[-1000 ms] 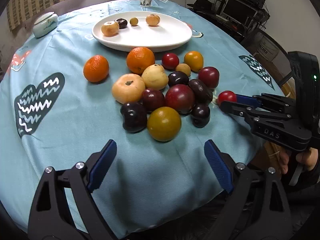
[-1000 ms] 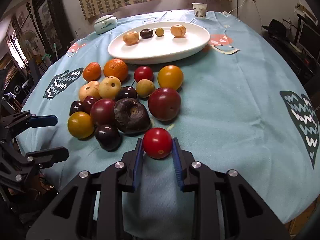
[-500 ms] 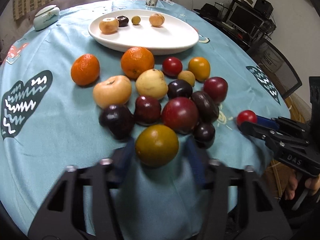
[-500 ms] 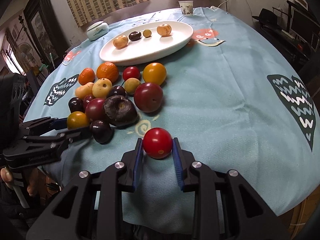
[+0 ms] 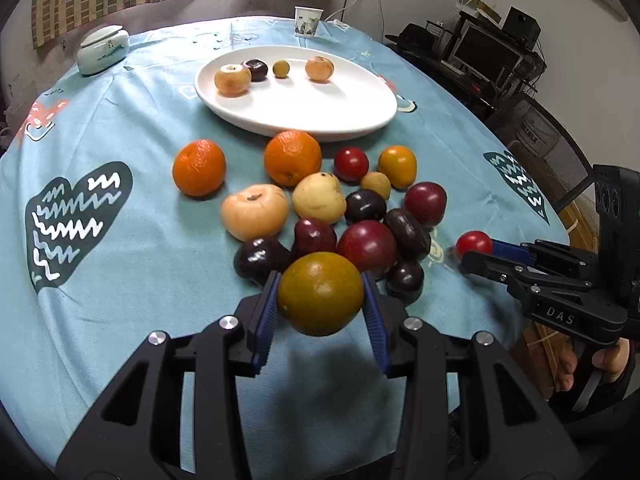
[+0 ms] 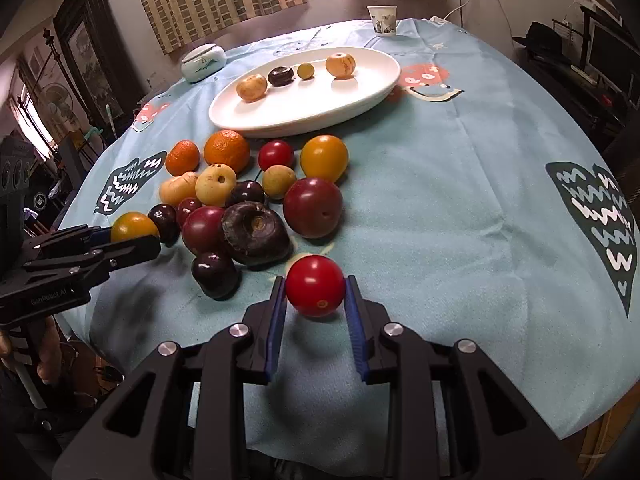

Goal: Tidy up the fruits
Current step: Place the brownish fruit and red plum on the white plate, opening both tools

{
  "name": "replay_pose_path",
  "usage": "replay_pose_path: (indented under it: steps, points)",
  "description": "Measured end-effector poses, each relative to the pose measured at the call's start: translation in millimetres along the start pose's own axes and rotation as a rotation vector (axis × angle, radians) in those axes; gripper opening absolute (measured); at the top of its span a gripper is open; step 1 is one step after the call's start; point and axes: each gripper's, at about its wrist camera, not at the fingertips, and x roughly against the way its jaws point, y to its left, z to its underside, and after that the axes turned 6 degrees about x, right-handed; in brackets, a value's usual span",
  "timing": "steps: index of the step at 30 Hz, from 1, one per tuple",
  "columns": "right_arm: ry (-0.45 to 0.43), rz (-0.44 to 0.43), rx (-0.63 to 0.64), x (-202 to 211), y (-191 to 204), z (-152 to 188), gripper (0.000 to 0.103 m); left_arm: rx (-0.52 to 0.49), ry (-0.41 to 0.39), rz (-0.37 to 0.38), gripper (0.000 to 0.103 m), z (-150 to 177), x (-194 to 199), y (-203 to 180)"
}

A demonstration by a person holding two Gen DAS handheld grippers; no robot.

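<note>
Since the earlier frames: left gripper (image 5: pixel 321 307), wide open a second ago over bare cloth, now has its blue pads pressed on the yellow-green fruit (image 5: pixel 320 293) at the near edge of the fruit pile; right gripper (image 6: pixel 315 306) keeps its grip on the small red fruit (image 6: pixel 315 291).
Landmark: white oval plate (image 5: pixel 344 114), at the far side of the blue tablecloth (image 5: pixel 120 288).
Left gripper: closed on the yellow-green fruit, which sits on the side of the pile away from the plate, just beside a dark plum (image 5: pixel 260 258) and a large red plum (image 5: pixel 367 246).
Right gripper: clamped on the small red fruit, well apart from the plate and set just off the pile's right edge; whether the fruit touches the cloth cannot be told.
On the plate: four small fruits in a row along its far half, two pale, one dark, one small yellow-green.
Near the plate: two oranges (image 5: pixel 293 157), the larger just beside the plate's near rim.
Beyond the plate: paper cup (image 5: pixel 308 21); to its left, a lidded ceramic jar (image 5: pixel 103 50).
Person: fingers (image 5: pixel 568 366) visible under the right gripper's handle.
</note>
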Motion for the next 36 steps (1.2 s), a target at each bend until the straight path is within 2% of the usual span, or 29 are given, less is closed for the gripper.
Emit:
replay_pose_path:
  steps: [5, 10, 15, 19, 23, 27, 31, 36]
  points:
    - [-0.004, -0.021, 0.01, -2, 4, -9, 0.03, 0.0, 0.005, -0.004, 0.04, -9, -1, 5]
    - [-0.038, -0.037, 0.043, -3, 9, -36, 0.03, -0.006, -0.036, -0.031, 0.04, -33, 1, 6]
    - [-0.054, -0.042, 0.07, -13, 11, -72, 0.03, 0.0, -0.058, -0.065, 0.04, -73, -8, 11]
    - [-0.073, -0.032, 0.101, -21, 9, -110, 0.03, 0.005, -0.077, -0.084, 0.041, -122, -18, 13]
    - [-0.085, -0.017, 0.091, -35, -2, -156, 0.03, 0.032, -0.099, -0.112, 0.041, -178, -39, 14]
    - [-0.073, 0.035, 0.048, -62, -23, -192, 0.03, 0.073, -0.06, -0.105, 0.041, -216, -75, 16]
    - [-0.03, 0.062, -0.023, -97, -50, -215, 0.03, 0.096, -0.016, -0.116, 0.041, -230, -111, 19]
    - [-0.012, 0.049, -0.049, -117, -62, -218, 0.03, 0.099, 0.011, -0.119, 0.041, -231, -136, 19]
